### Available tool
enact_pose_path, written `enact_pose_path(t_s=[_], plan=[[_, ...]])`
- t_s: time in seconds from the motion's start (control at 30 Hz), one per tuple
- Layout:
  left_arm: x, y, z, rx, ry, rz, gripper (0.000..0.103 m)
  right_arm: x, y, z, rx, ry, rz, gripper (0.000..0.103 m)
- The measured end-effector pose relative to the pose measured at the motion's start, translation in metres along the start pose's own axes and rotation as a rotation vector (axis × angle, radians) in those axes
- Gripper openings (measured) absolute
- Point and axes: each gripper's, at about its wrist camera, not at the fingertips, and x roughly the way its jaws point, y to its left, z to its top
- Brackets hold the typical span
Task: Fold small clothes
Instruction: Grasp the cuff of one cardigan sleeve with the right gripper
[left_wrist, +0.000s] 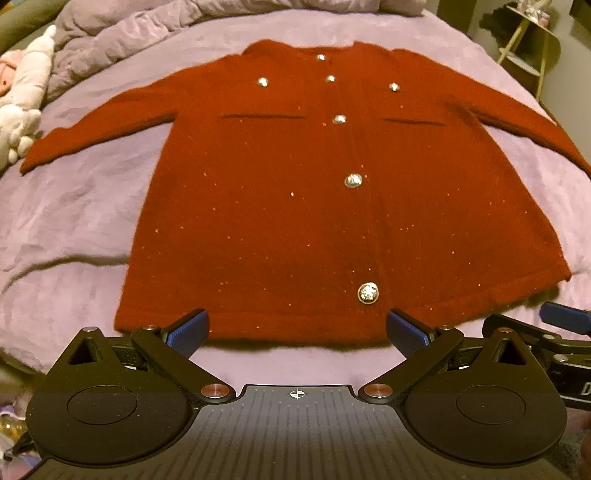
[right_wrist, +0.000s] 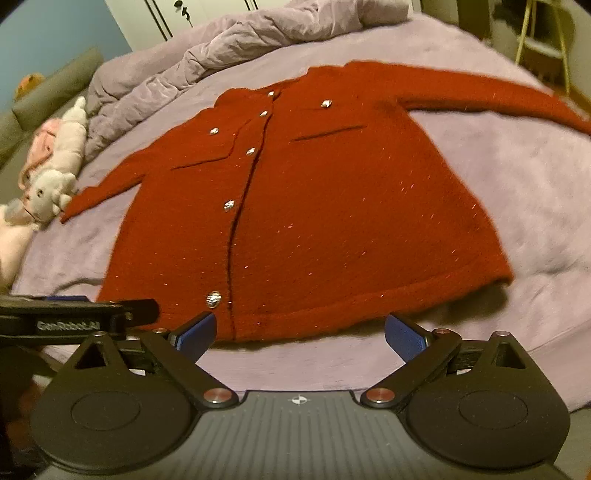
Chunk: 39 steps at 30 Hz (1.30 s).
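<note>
A small red knitted cardigan (left_wrist: 295, 192) with silver buttons lies flat and front-up on a purple bed cover, both sleeves spread out to the sides. It also shows in the right wrist view (right_wrist: 325, 214). My left gripper (left_wrist: 297, 334) is open and empty, just short of the hem near the bottom button. My right gripper (right_wrist: 299, 334) is open and empty, just short of the hem to the right of the button row. Part of the right gripper (left_wrist: 565, 317) shows at the right edge of the left wrist view, and the left gripper (right_wrist: 74, 317) at the left edge of the right wrist view.
The purple bed cover (left_wrist: 74, 221) spreads around the cardigan. A bunched purple duvet (right_wrist: 229, 40) lies at the head of the bed. Plush toys (right_wrist: 51, 177) sit at the left edge by the left sleeve cuff. A small shelf stand (left_wrist: 532, 48) is beyond the bed at right.
</note>
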Motion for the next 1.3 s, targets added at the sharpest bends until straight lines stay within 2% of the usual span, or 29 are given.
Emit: enact_pose_path(t_s=[0.1, 0.17, 0.27, 0.37, 0.5, 0.6, 0.7, 0.77, 0.8, 0.9, 0.93, 0.97, 1.03, 1.1, 1.13, 1.17, 1.2, 1.23, 1.3], plan=[[0.012, -0.002, 0.008, 0.004, 0.016, -0.011, 0.103, 0.007, -0.016, 0.007, 0.035, -0.006, 0.031, 0.081], [0.019, -0.003, 0.02, -0.001, 0.0, -0.006, 0.103, 0.011, -0.036, 0.021, 0.075, -0.037, 0.027, 0.069], [0.031, 0.0, 0.045, -0.028, -0.049, 0.018, 0.103, 0.011, -0.087, 0.054, 0.215, -0.182, -0.037, 0.066], [0.043, 0.002, 0.071, -0.061, -0.103, 0.035, 0.103, 0.006, -0.159, 0.093, 0.418, -0.35, -0.086, 0.066], [0.074, 0.006, 0.104, -0.113, -0.149, 0.089, 0.103, 0.011, -0.258, 0.136, 0.669, -0.499, -0.159, 0.066], [0.1, 0.01, 0.116, -0.144, -0.154, 0.119, 0.103, 0.027, -0.312, 0.151, 0.795, -0.532, -0.179, 0.065], [0.121, 0.013, 0.12, -0.17, -0.124, 0.145, 0.103, 0.046, -0.352, 0.156, 0.92, -0.543, -0.166, 0.059], [0.132, 0.019, 0.117, -0.196, -0.094, 0.142, 0.103, 0.054, -0.369, 0.157, 0.97, -0.563, -0.17, 0.049], [0.137, 0.025, 0.114, -0.22, -0.093, 0.129, 0.103, 0.057, -0.376, 0.157, 0.99, -0.576, -0.169, 0.047], [0.137, 0.033, 0.107, -0.243, -0.133, 0.092, 0.103, 0.058, -0.393, 0.156, 1.047, -0.618, -0.161, 0.037], [0.137, 0.034, 0.106, -0.239, -0.142, 0.084, 0.103, 0.061, -0.396, 0.156, 1.055, -0.621, -0.165, 0.031], [0.137, 0.035, 0.103, -0.235, -0.154, 0.072, 0.103, 0.065, -0.395, 0.158, 1.046, -0.613, -0.183, 0.021], [0.137, 0.034, 0.1, -0.224, -0.173, 0.067, 0.103, 0.07, -0.394, 0.172, 0.965, -0.572, -0.27, 0.012], [0.136, 0.031, 0.098, -0.198, -0.183, 0.075, 0.103, 0.072, -0.375, 0.201, 0.798, -0.513, -0.426, 0.011], [0.135, 0.031, 0.099, -0.189, -0.183, 0.077, 0.103, 0.073, -0.353, 0.215, 0.673, -0.491, -0.538, 0.009], [0.133, 0.03, 0.102, -0.178, -0.179, 0.078, 0.103, 0.072, -0.327, 0.228, 0.548, -0.507, -0.595, 0.009], [0.131, 0.03, 0.104, -0.172, -0.184, 0.072, 0.103, 0.07, -0.305, 0.239, 0.442, -0.533, -0.598, 0.009], [0.128, 0.03, 0.108, -0.171, -0.198, 0.06, 0.103, 0.07, -0.269, 0.249, 0.305, -0.561, -0.565, 0.009], [0.116, 0.03, 0.118, -0.169, -0.254, -0.011, 0.103, 0.071, -0.207, 0.258, 0.083, -0.592, -0.473, 0.009]])
